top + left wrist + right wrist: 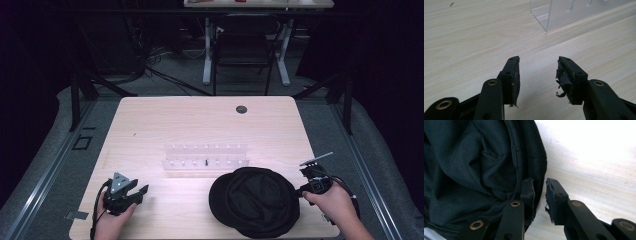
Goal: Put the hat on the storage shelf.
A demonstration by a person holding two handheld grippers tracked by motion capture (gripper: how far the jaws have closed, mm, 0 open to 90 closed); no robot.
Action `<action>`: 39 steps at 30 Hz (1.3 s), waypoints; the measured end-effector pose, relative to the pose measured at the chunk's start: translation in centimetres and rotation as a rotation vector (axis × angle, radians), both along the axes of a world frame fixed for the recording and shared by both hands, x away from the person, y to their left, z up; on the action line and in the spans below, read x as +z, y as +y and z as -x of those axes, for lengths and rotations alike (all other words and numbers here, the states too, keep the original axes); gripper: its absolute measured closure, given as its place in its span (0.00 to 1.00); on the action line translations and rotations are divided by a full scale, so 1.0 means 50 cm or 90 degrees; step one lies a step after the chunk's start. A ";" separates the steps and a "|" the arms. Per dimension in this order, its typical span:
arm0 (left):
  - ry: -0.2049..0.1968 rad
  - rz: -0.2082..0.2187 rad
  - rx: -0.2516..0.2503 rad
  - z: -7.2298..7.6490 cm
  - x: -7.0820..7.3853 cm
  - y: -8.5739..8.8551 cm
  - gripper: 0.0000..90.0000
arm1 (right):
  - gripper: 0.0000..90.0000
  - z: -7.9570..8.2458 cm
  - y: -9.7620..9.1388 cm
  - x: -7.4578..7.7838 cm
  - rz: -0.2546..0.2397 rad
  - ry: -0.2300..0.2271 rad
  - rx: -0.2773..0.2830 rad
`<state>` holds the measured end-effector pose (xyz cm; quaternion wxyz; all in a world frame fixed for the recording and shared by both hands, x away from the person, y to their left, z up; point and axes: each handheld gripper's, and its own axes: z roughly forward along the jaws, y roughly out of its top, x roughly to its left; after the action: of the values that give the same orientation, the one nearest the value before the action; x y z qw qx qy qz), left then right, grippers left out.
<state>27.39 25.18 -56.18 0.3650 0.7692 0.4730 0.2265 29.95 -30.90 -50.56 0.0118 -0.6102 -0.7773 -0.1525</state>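
Right hand-held gripper (539, 195) at the rim of a black hat (255, 200).
The hat lies at lower centre of the tabletop (165, 120); its right edge sits between narrowly parted jaws, whether pinched I cannot tell. The left hand-held gripper (537, 75), lower left, is open and empty.

Room is dark; only the table (150, 125) is lit, from overhead. High view soft, low detail. Right gripper view blows out to white glare top right, and the hat (474, 165) is near-black with faint folds. Left gripper view evenly lit, jaws sharp, far tabletop slightly soft.
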 end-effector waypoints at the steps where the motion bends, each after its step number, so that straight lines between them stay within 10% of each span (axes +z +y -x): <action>1: 0.000 0.000 0.000 0.000 0.000 0.000 0.59 | 0.85 0.000 0.000 0.000 0.000 0.000 0.000; 20: 0.012 0.008 0.000 -0.001 0.000 -0.002 0.59 | 0.90 -0.020 -0.006 -0.028 -0.042 0.068 -0.015; 39: 0.015 0.005 0.001 -0.002 -0.001 -0.001 0.59 | 0.98 -0.021 -0.009 -0.005 -0.076 0.069 -0.009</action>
<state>27.49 25.11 -56.23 0.3624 0.7700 0.4786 0.2160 31.00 -31.34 -50.81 0.0895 -0.6212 -0.7607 -0.1656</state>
